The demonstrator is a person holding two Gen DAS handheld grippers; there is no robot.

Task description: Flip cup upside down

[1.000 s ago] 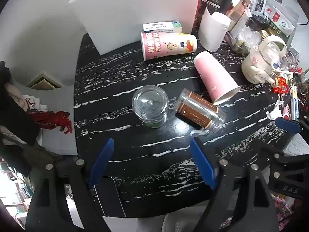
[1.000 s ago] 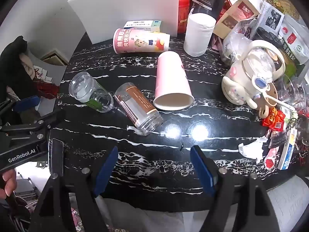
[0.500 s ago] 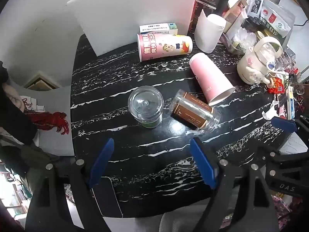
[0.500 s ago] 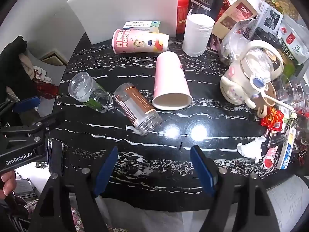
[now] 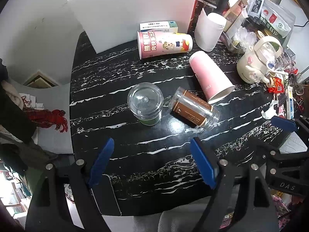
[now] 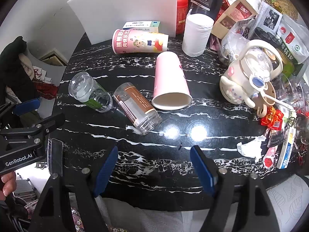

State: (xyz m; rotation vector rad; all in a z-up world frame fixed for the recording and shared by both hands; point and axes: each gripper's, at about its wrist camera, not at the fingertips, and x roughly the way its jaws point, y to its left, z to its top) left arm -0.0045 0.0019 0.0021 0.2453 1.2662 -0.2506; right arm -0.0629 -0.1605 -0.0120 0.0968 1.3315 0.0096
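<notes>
Several cups are on the black marble table [image 5: 135, 158]. A clear cup with a green label [image 5: 145, 104] stands upside down at the middle; it also shows in the right wrist view [image 6: 89, 92]. A clear cup with a brown label [image 5: 193, 109] [image 6: 137, 107] lies on its side beside it. A plain pink paper cup [image 5: 209, 76] [image 6: 170, 81] and a printed pink cup [image 5: 164, 44] [image 6: 139, 41] lie on their sides farther back. My left gripper [image 5: 152, 160] and right gripper [image 6: 154, 166] are open and empty above the table's near edge.
A white upside-down paper cup [image 5: 209, 31], a cream kettle-shaped jug [image 6: 249, 77], boxes, packets and small clutter crowd the back right. A white board [image 5: 131, 9] leans at the back. A phone [image 5: 106, 195] lies at the near left edge.
Both grippers have pulled back and up slightly, so the table objects sit a little farther away. No cup has moved.
</notes>
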